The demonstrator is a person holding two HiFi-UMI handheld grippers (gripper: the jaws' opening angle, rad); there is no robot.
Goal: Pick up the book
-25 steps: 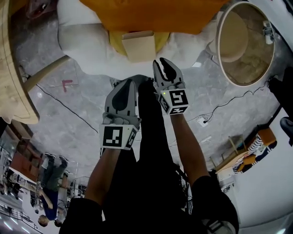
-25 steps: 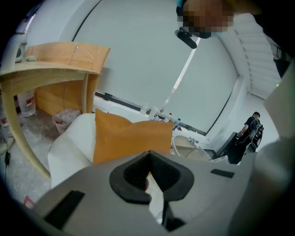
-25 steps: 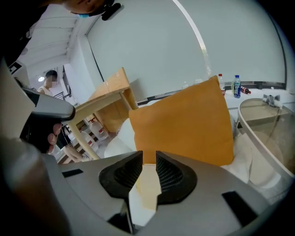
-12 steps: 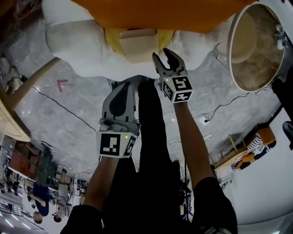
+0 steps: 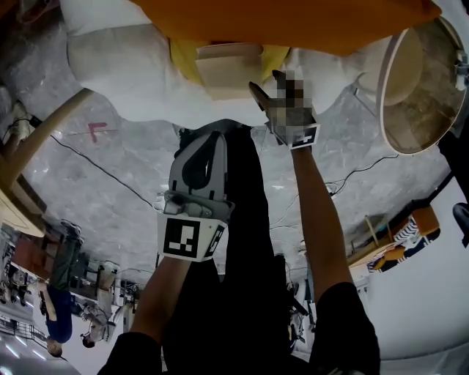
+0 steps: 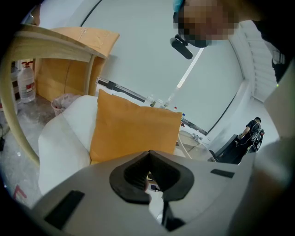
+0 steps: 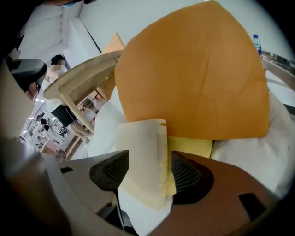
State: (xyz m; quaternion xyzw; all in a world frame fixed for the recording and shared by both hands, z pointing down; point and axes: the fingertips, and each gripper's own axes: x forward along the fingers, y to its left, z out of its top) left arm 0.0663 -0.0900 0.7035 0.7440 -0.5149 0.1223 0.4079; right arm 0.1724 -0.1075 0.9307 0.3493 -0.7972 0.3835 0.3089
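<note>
The cream book (image 5: 227, 69) lies on a yellow sheet (image 5: 183, 58) on the white armchair's seat (image 5: 124, 66), just below the orange cushion (image 5: 278, 22). My right gripper (image 5: 267, 82) is at the book's right edge and its jaws are opening. In the right gripper view the book (image 7: 138, 138) stands between the two pads of my right gripper (image 7: 147, 163), with a gap at the left pad. My left gripper (image 5: 209, 139) hangs lower, over the person's dark trousers, away from the book. Its jaws look shut with nothing in them, as the left gripper (image 6: 150, 154) shows in its own view.
A round wooden side table (image 5: 429, 80) stands right of the armchair. A pale wooden frame (image 5: 44, 132) slants at the left. Cables (image 5: 102, 168) cross the grey marbled floor. The person's legs fill the middle foreground.
My right gripper has gone down and forward to the book and its jaws have spread apart. My left gripper has sunk a little and stays shut.
</note>
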